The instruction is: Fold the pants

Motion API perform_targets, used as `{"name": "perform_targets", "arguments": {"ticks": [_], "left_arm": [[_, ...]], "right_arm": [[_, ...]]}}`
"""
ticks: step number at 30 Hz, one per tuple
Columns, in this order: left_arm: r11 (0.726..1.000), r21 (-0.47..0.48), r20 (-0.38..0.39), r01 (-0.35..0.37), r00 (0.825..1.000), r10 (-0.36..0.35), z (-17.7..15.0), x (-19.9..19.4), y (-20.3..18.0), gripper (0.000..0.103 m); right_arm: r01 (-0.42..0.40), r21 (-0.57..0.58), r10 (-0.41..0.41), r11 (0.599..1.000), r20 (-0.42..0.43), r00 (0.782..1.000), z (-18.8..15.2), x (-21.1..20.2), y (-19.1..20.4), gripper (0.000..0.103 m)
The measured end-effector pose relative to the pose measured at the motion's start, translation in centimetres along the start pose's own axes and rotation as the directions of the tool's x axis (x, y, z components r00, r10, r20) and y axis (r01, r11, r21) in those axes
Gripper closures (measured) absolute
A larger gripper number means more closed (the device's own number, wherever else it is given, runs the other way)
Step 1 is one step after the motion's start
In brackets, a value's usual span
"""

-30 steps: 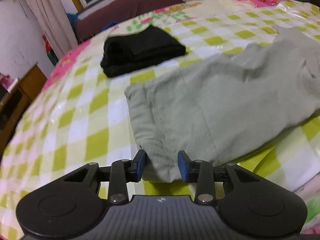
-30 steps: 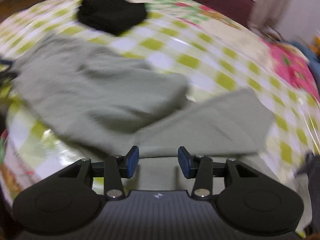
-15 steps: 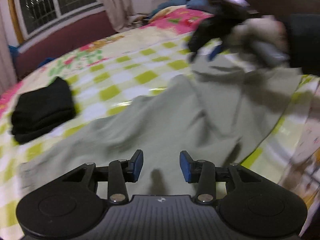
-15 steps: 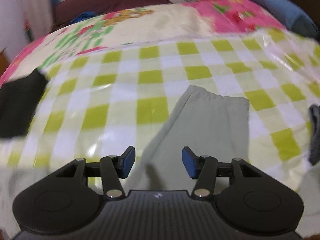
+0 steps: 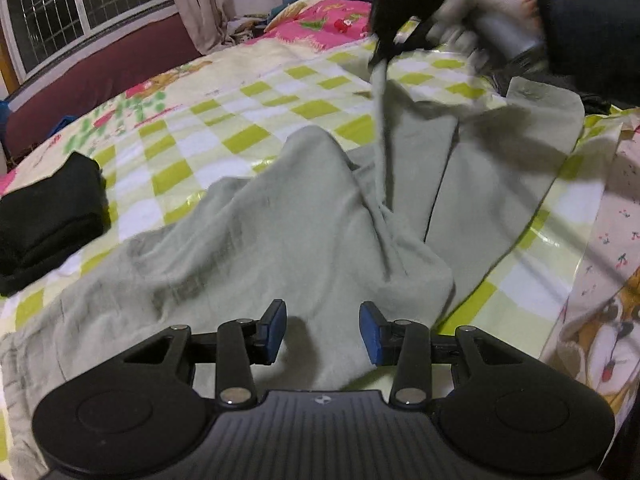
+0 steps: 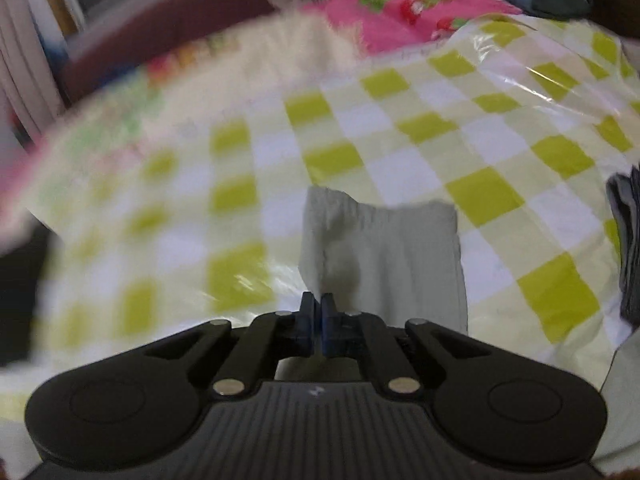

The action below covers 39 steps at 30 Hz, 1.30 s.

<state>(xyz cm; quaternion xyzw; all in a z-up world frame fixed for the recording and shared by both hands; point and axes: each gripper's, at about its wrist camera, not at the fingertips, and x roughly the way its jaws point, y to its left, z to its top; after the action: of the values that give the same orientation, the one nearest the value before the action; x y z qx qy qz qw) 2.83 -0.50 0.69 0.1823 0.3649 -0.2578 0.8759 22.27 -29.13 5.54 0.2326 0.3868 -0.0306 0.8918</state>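
Since the earlier frame, right tongs [image 6: 316, 320] clench pants [image 5: 280, 232] edge; left tongs [image 5: 322, 332] released above cloth. Risk: thin pinch slips during lift.

Black ribbed tongs [image 5: 323, 330] — blue pads [image 5: 276, 330], silver pivot screws; a pale glove [image 5: 480, 4] — dark sleeve [image 5: 588, 20].

Right gripper, now clamped on pant leg

Right gripper [image 6: 316, 322]: jaws gone from apart to pinched on the grey pants [image 5: 304, 232]; fabric edge now drawn up taut. Left gripper [image 5: 322, 332] shifted from hem to mid-cloth.
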Motion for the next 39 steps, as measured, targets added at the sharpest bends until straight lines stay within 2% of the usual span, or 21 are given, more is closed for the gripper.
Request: {"name": "perform_targets", "arguments": {"ticks": [2, 4, 6, 7, 9, 10, 11, 13, 15, 18, 21, 26, 27, 28, 30, 32, 34, 35, 37, 39], "left_arm": [[1.000, 0.005, 0.006, 0.003, 1.000, -0.003, 0.3, -0.2, -0.3, 0.048], [1.000, 0.020, 0.006, 0.008, 1.000, -0.008, 0.6, -0.1, -0.9, 0.048], [0.999, 0.043, 0.000, 0.017, 1.000, -0.017, 0.8, 0.3, -1.9, 0.048], [0.998, 0.056, -0.007, 0.026, 1.000, -0.026, 1.0, 0.6, -2.5, 0.048], [0.995, 0.090, -0.023, 0.042, 0.999, -0.040, 1.2, 1.0, -3.9, 0.048], [0.993, 0.112, -0.029, 0.045, 0.999, -0.042, 1.3, 1.2, -4.6, 0.048], [0.989, 0.141, -0.032, 0.039, 0.999, -0.035, 1.5, 1.4, -5.3, 0.048], [0.980, 0.198, -0.031, 0.016, 0.999, -0.010, 1.9, 1.4, -6.6, 0.048], [0.976, 0.217, -0.038, 0.019, 0.999, -0.011, 2.4, 1.3, -7.2, 0.048], [0.970, 0.241, -0.057, 0.014, 0.998, 0.000, 3.0, 1.8, -7.8, 0.048], [0.966, 0.257, -0.068, 0.012, 0.998, 0.006, 3.6, 2.2, -8.4, 0.048], [0.962, 0.272, -0.086, 0.028, 0.996, -0.005, 4.2, 3.1, -9.3, 0.048], [0.961, 0.275, -0.088, 0.031, 0.996, -0.007, 4.3, 3.3, -9.5, 0.048], [0.960, 0.278, -0.089, 0.036, 0.996, -0.012, 4.5, 3.4, -9.6, 0.048], [0.958, 0.284, -0.091, 0.044, 0.996, -0.018, 4.7, 3.5, -9.9, 0.048], [0.955, 0.293, -0.094, 0.045, 0.995, -0.018, 5.0, 3.7, -10.2, 0.047], [0.953, 0.299, -0.096, 0.045, 0.995, -0.017, 5.2, 3.9, -10.4, 0.047], [0.953, 0.301, -0.096, 0.044, 0.995, -0.015, 5.3, 3.9, -10.4, 0.047], [0.952, 0.304, -0.096, 0.044, 0.995, -0.015, 5.5, 3.9, -10.6, 0.047], [0.950, 0.311, -0.094, 0.044, 0.995, -0.015, 5.5, 3.9, -10.8, 0.047]], "right_arm": [[-0.114, 0.058, 0.107, 0.992, 0.115, 0.988, 0.1, -5.6, -1.6, 0.100], [-0.169, 0.085, 0.148, 0.982, 0.209, 0.967, -0.9, -10.6, -3.4, 0.100], [-0.172, 0.088, 0.141, 0.981, 0.285, 0.948, -2.9, -14.6, -5.7, 0.100], [-0.133, 0.096, 0.099, 0.986, 0.303, 0.948, -4.4, -15.8, -7.3, 0.099], [-0.033, 0.122, -0.003, 0.992, 0.282, 0.959, -6.5, -15.7, -10.2, 0.092], [0.037, 0.170, -0.075, 0.985, 0.221, 0.972, -7.6, -14.6, -12.3, 0.092], [0.072, 0.224, -0.112, 0.972, 0.170, 0.979, -8.4, -13.7, -14.1, 0.092], [0.054, 0.372, -0.103, 0.927, 0.114, 0.988, -10.5, -12.3, -18.0, 0.092], [0.032, 0.456, -0.085, 0.889, 0.097, 0.992, -12.1, -11.8, -20.2, 0.092], [0.015, 0.418, -0.075, 0.908, 0.126, 0.989, -12.8, -12.3, -20.5, 0.092], [0.069, 0.316, -0.125, 0.946, 0.160, 0.979, -12.4, -13.6, -20.0, 0.089], [0.130, 0.316, -0.215, 0.940, 0.250, 0.944, -11.8, -15.8, -21.8, 0.078], [0.146, 0.317, -0.234, 0.937, 0.259, 0.937, -11.8, -16.0, -22.3, 0.073], [0.155, 0.314, -0.241, 0.937, 0.256, 0.936, -11.8, -15.8, -22.6, 0.066], [0.159, 0.322, -0.238, 0.933, 0.225, 0.945, -11.4, -14.6, -23.2, 0.063], [0.127, 0.315, -0.195, 0.940, 0.193, 0.962, -11.0, -13.3, -23.6, 0.063], [0.108, 0.336, -0.181, 0.936, 0.193, 0.964, -10.7, -12.3, -24.0, 0.063], [0.098, 0.352, -0.175, 0.931, 0.194, 0.965, -10.6, -12.2, -24.2, 0.066], [0.054, 0.414, -0.151, 0.909, 0.206, 0.967, -10.3, -12.3, -25.2, 0.084], [0.014, 0.460, -0.130, 0.888, 0.222, 0.966, -10.5, -13.1, -26.1, 0.085]]}}
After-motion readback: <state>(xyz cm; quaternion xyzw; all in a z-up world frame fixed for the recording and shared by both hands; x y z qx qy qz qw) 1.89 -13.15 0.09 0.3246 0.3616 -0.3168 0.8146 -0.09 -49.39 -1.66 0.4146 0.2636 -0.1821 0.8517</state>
